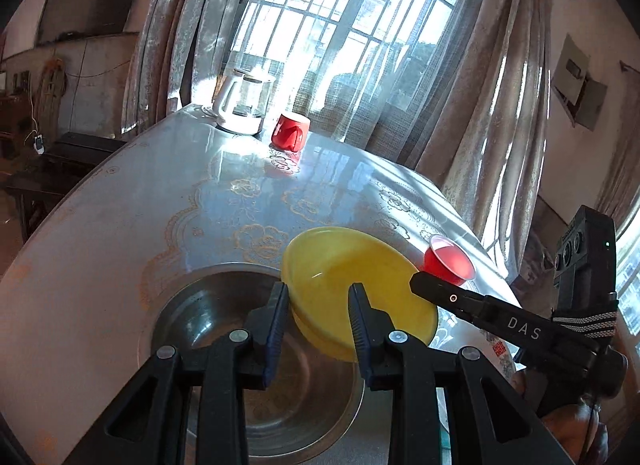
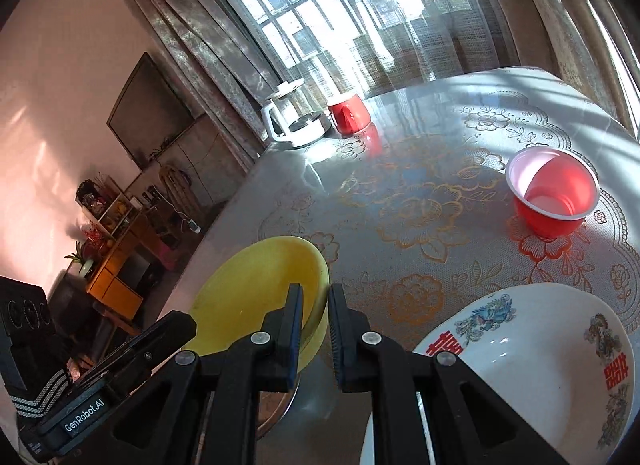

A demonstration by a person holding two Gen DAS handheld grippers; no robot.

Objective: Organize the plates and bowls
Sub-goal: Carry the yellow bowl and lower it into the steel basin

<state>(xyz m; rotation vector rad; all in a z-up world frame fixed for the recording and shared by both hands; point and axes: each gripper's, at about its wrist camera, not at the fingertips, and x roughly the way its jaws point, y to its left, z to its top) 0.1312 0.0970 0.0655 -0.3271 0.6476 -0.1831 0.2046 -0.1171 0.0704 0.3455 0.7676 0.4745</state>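
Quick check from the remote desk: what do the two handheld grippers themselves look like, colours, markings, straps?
Both are matte black plastic. The left gripper has ribbed dark blue pads and silver pivot screws, as does the right gripper. The right one's body reads "DAS" in white; the left's reads "GenRobot.AI". Each carries a black-and-white striped strap and a boxy camera module.
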